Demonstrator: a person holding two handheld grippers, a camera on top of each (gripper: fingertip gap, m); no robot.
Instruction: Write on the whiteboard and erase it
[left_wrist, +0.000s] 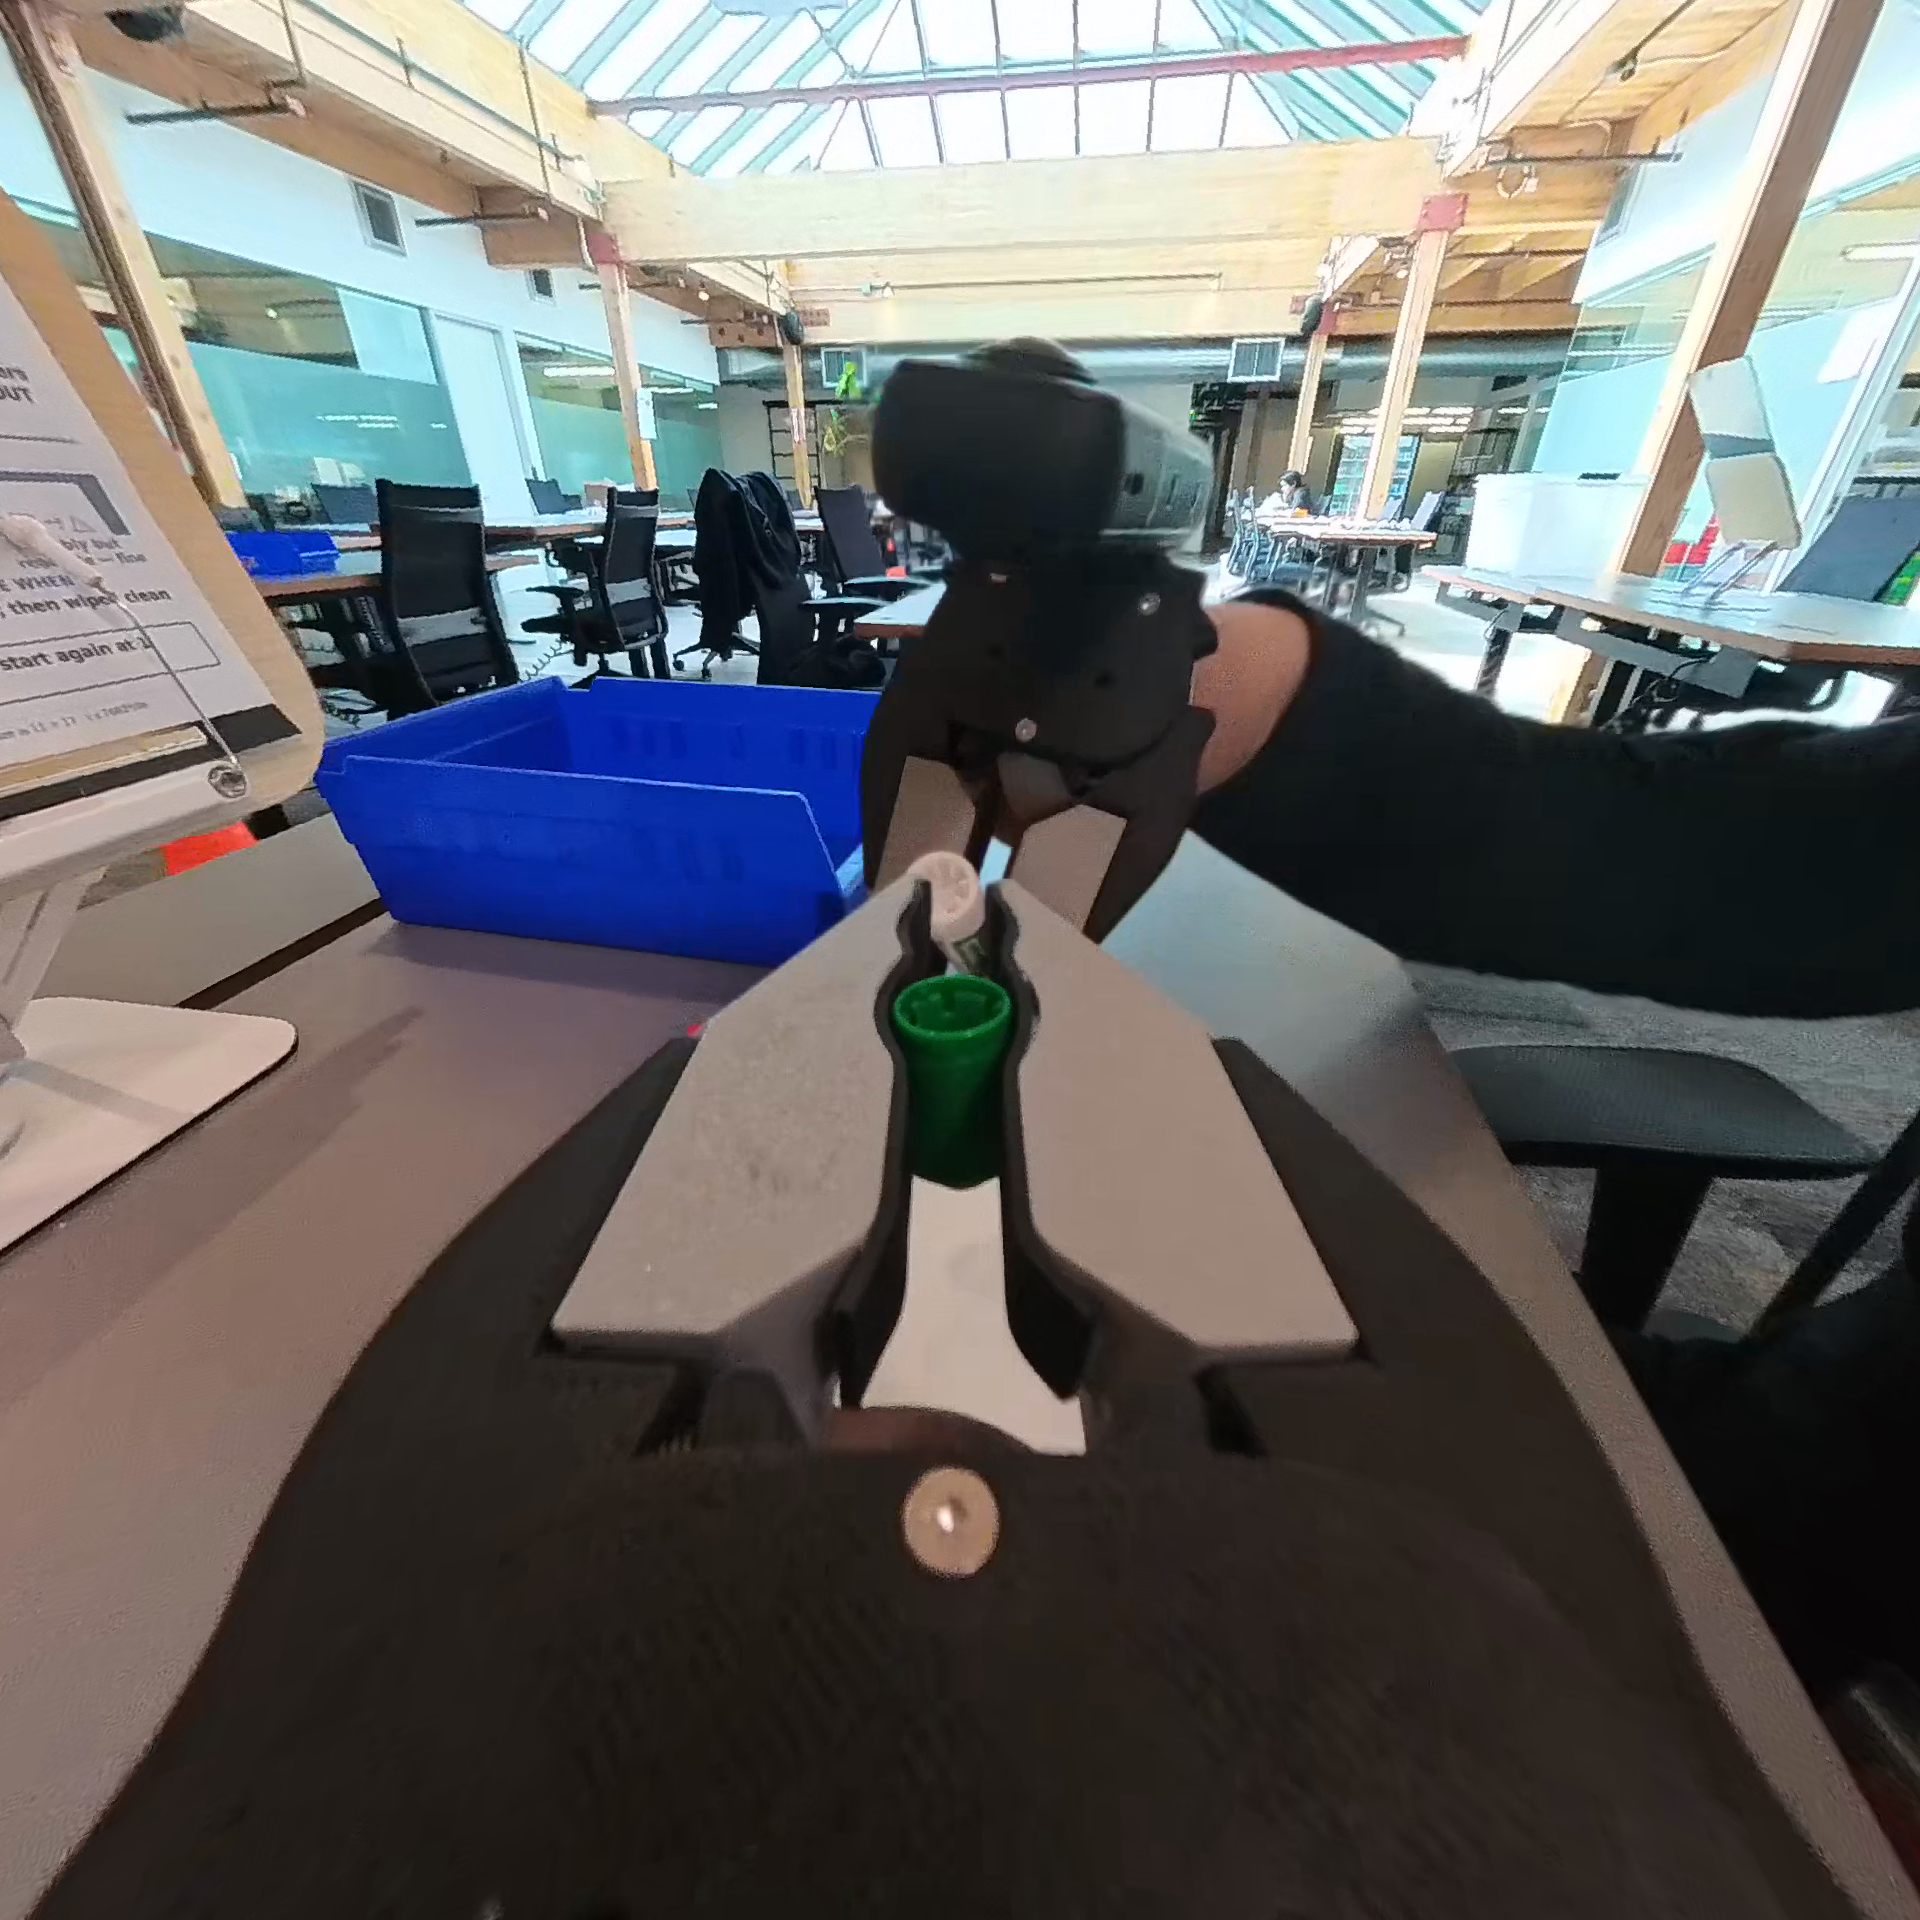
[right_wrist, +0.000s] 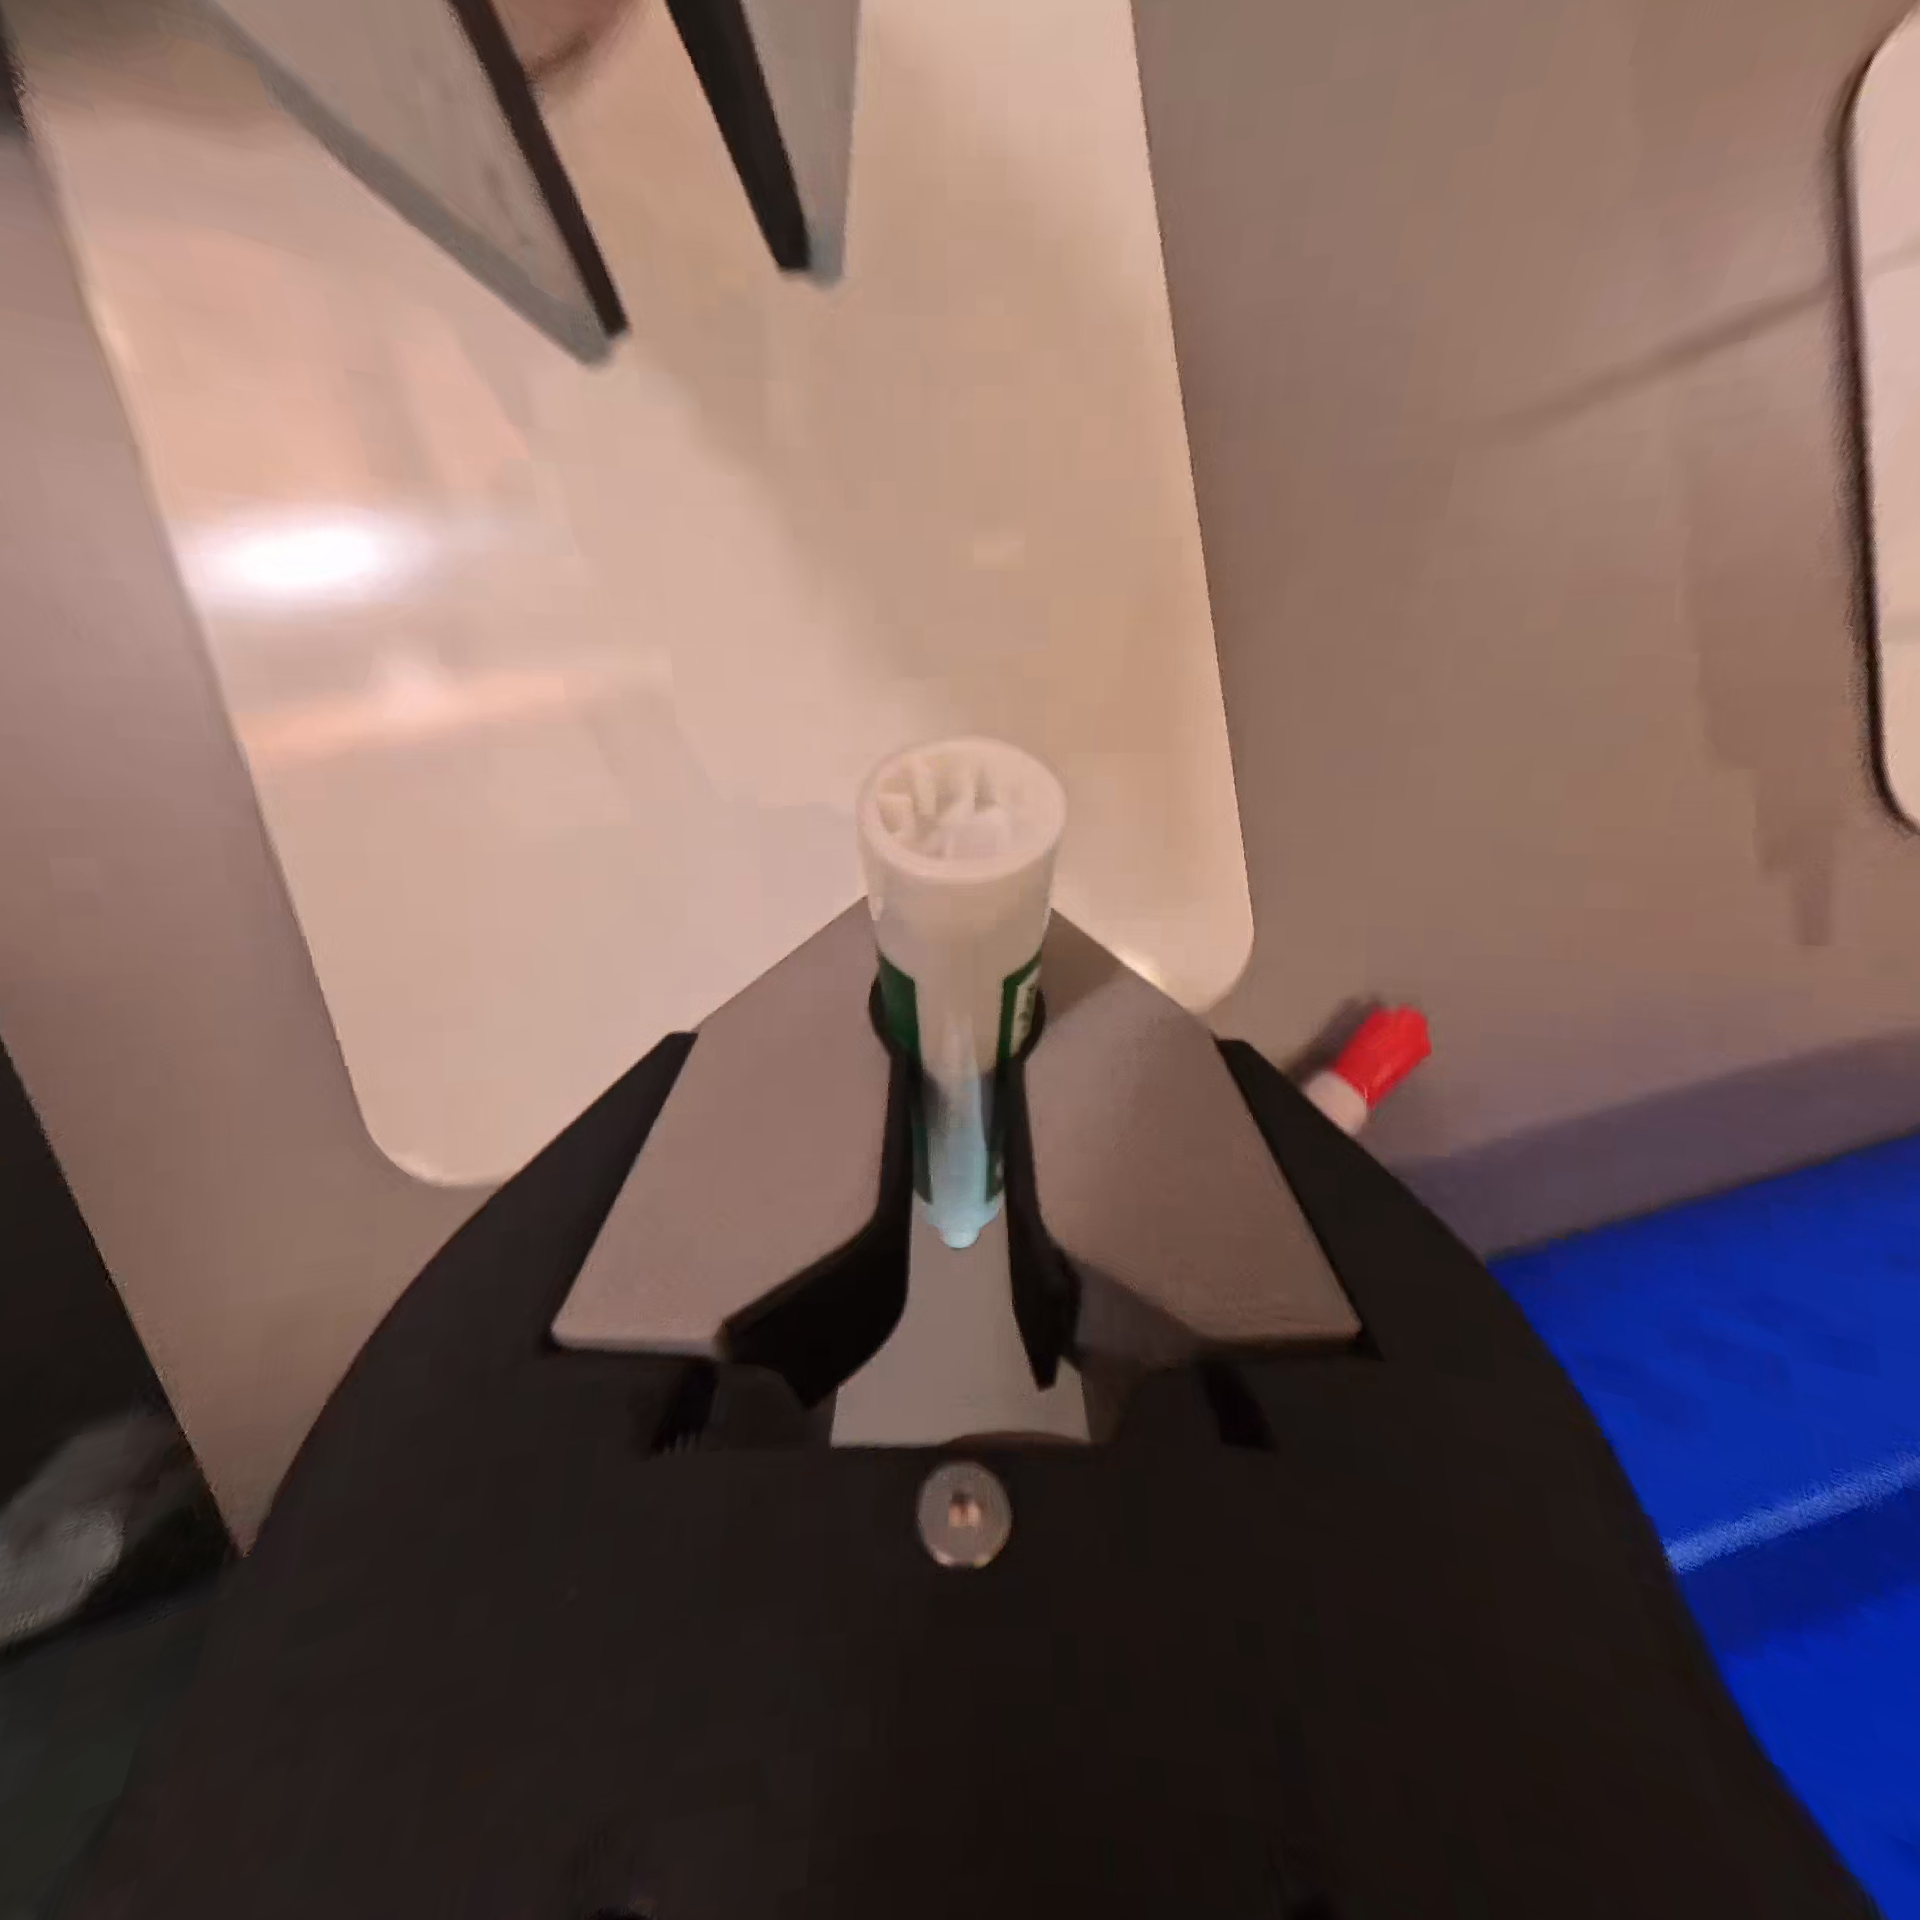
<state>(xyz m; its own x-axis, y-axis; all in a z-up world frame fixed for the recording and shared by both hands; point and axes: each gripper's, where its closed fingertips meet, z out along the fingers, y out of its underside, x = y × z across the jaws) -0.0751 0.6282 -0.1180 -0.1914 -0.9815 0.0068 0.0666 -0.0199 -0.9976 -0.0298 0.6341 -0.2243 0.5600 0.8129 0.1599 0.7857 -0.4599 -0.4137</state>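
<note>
Right gripper (right_wrist: 961, 935) clamps the marker (right_wrist: 961, 862) over the whiteboard (right_wrist: 675, 623); left gripper (left_wrist: 951, 904) pinches its green cap (left_wrist: 951, 1081) (presumably freeing the nib for writing).

both hand-held grippers (left_wrist: 954, 935) (right_wrist: 961, 1023) clamped tight

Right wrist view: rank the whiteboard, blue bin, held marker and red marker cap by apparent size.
Whiteboard, blue bin, held marker, red marker cap. The frame crops the bin, and nearness to the camera enlarges the marker.
</note>
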